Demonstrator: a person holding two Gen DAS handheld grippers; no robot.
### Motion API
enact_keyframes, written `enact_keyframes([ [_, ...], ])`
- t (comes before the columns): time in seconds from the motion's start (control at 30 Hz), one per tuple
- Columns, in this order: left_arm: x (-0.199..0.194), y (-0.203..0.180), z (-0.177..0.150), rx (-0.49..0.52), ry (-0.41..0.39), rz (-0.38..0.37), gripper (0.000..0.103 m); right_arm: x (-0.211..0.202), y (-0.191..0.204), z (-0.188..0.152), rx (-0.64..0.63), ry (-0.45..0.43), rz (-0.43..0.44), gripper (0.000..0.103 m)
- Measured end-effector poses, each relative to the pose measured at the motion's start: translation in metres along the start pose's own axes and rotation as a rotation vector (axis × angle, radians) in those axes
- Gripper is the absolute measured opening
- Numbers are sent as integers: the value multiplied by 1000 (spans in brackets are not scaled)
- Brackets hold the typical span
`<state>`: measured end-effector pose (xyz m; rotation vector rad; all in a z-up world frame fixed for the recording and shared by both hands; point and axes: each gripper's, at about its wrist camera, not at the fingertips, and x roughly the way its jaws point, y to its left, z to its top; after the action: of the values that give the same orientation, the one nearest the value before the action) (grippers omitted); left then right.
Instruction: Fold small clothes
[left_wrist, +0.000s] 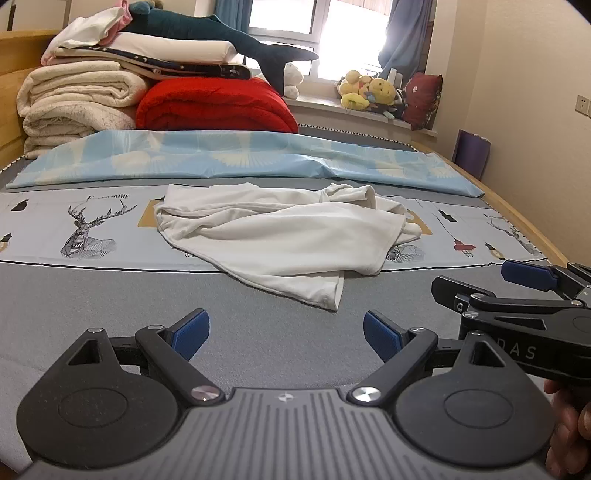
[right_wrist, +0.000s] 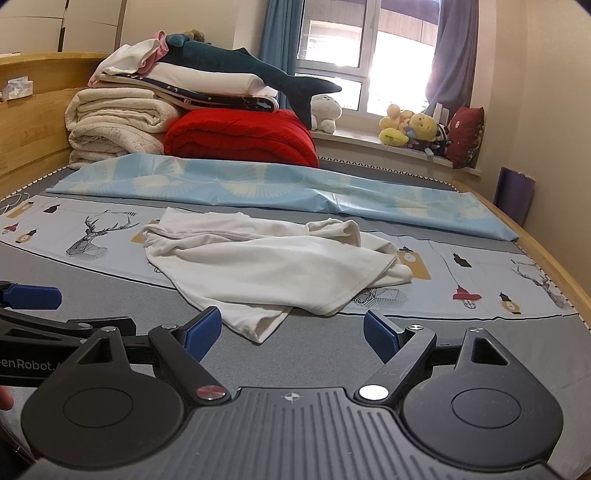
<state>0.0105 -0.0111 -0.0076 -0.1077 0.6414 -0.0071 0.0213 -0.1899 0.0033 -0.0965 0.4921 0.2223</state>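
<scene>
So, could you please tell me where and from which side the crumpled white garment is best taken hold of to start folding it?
Probably at the near corner of the white garment, the flap lying on the grey mattress closest to the right gripper. It is thin, free and points toward the open fingers, so come in low from the near side. The far part is bunched and harder to pinch cleanly.

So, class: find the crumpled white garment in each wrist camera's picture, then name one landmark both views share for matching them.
Left wrist view: the white garment lies centre frame on the bed, beyond the open left gripper.
Right wrist view: the garment lies centre, slightly left, its near corner just ahead of the open right gripper.
Shared landmark: the folded red quilt behind it.
</scene>
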Motion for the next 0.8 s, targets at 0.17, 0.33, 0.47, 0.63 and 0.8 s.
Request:
enact_keyframes([
  [0.17,0,0,0,-1,0,1,93,0,0,-1,0,0,1,85],
  [0.33,0,0,0,-1,0,1,93,0,-1,-1,1,1,1,85],
  [0.47,0,0,-1,-1,-1,1,93,0,-1,0,1,1,2,85],
  [0.63,-1,1,-1,-2,-6,-1,93,0,-1,0,-1,-1,1,85],
  [0.8,1,2,-3,-9,-4,18,93,-4,-9,4,25,-28,13,83],
])
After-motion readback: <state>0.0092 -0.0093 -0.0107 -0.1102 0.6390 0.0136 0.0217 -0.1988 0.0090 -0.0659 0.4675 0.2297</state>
